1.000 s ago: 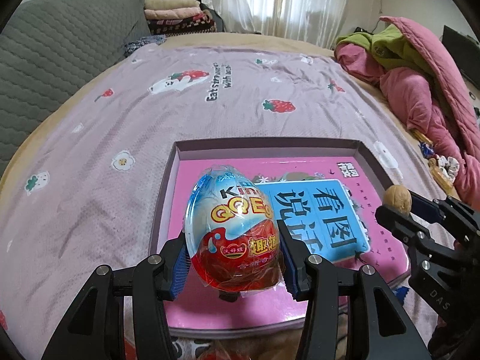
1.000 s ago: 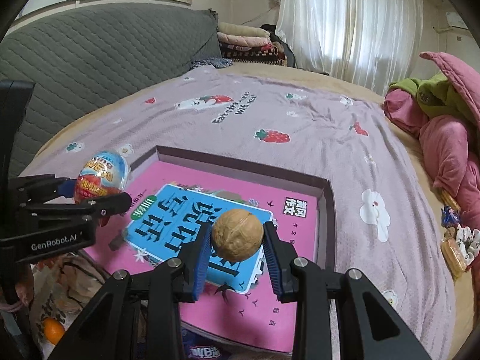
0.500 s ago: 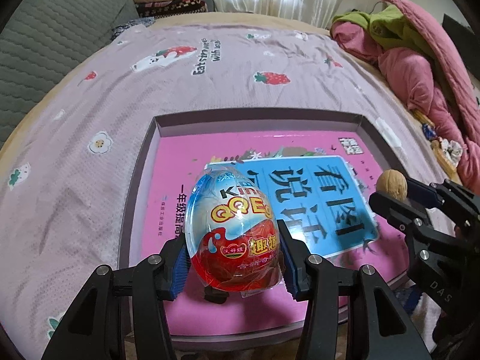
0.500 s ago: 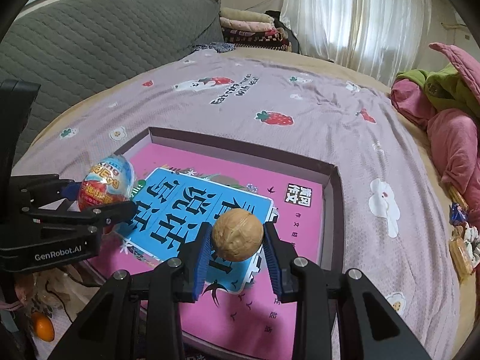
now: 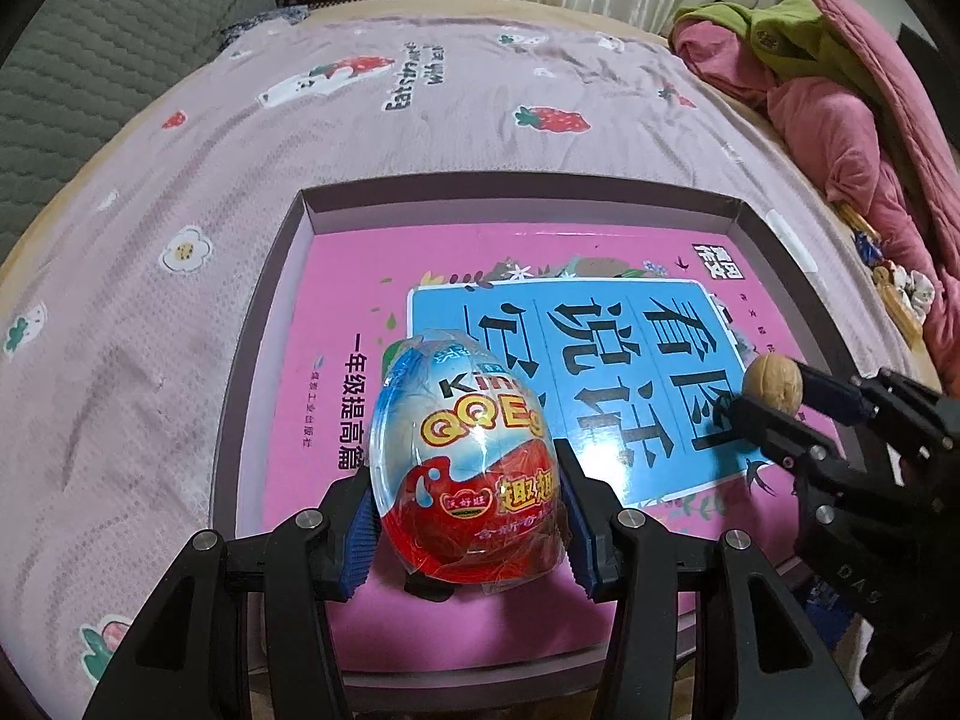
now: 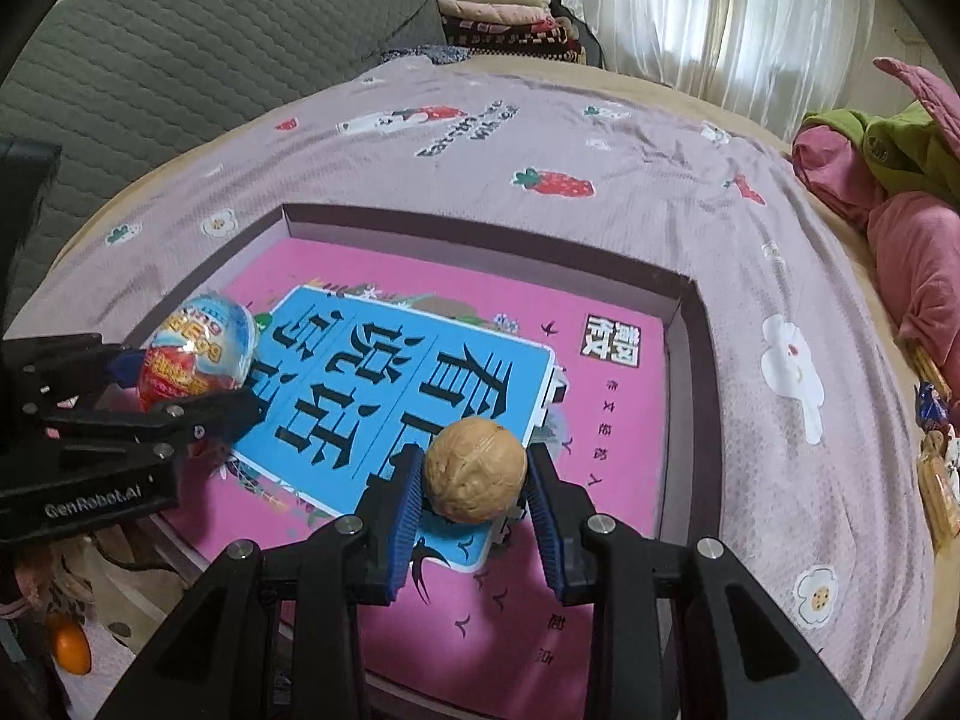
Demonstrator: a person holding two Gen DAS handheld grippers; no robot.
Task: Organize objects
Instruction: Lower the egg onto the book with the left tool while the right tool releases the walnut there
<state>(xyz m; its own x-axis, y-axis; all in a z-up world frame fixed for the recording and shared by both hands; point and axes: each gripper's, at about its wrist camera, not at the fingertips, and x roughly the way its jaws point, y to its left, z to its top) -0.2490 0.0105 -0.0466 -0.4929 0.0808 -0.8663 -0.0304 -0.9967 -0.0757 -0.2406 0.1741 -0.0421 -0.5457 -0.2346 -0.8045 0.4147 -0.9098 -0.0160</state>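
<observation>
The left tool (image 5: 468, 516) grips a foil-wrapped toy egg (image 5: 465, 462) between its blue pads, the egg standing on end with its long axis pointing away from the tool. The right tool (image 6: 474, 498) is closed narrower on a walnut (image 6: 476, 469). Both point steeply down over a shallow box (image 5: 516, 204) on the bed, with a pink book (image 5: 360, 276) covering its floor. The box floor lies directly below and ahead of both tools. The egg hangs over the near left part, the walnut over the near right, side by side and apart. Each tool seems set to lower its load straight down; neither appears to touch the book yet.
</observation>
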